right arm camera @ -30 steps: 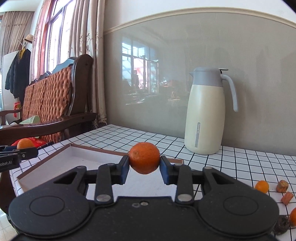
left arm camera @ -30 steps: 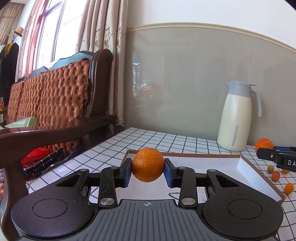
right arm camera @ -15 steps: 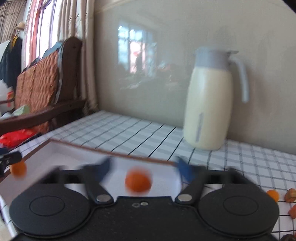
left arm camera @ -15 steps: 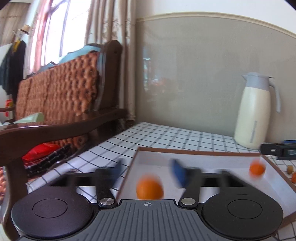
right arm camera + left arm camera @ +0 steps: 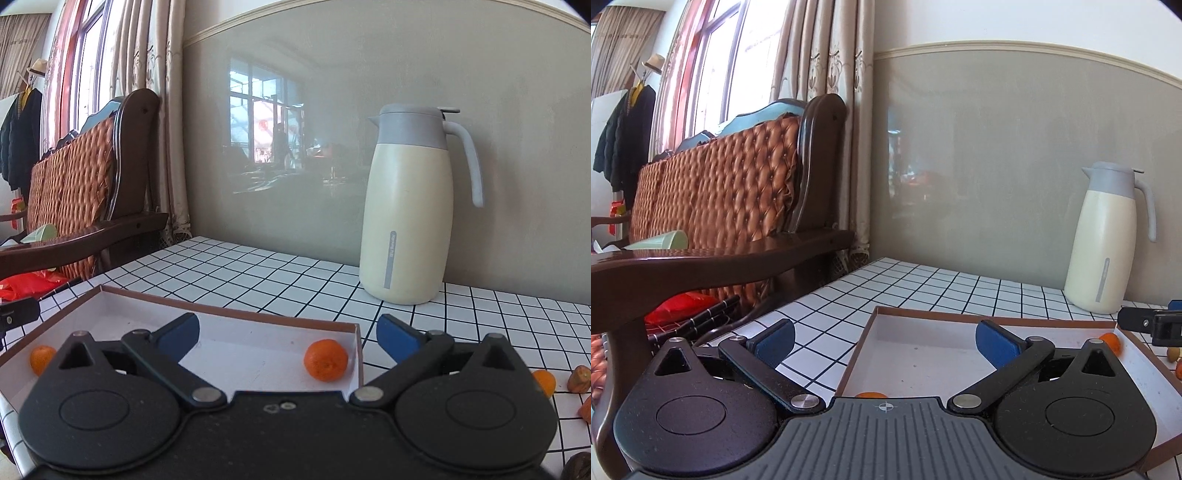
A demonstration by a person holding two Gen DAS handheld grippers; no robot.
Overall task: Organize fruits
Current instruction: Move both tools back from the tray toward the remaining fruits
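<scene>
Both grippers hang wide open over the tray — left gripper and right gripper each empty-handed, with two oranges lying inside, one by the tray's right wall, the other at its left end. That reads as the drop step done. Next call, I'd say — swing right of the tray to the loose fruit on the table, and close gently.

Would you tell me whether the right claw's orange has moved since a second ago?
Yes. The orange dropped from the right claw into the tray, by its right wall.
</scene>
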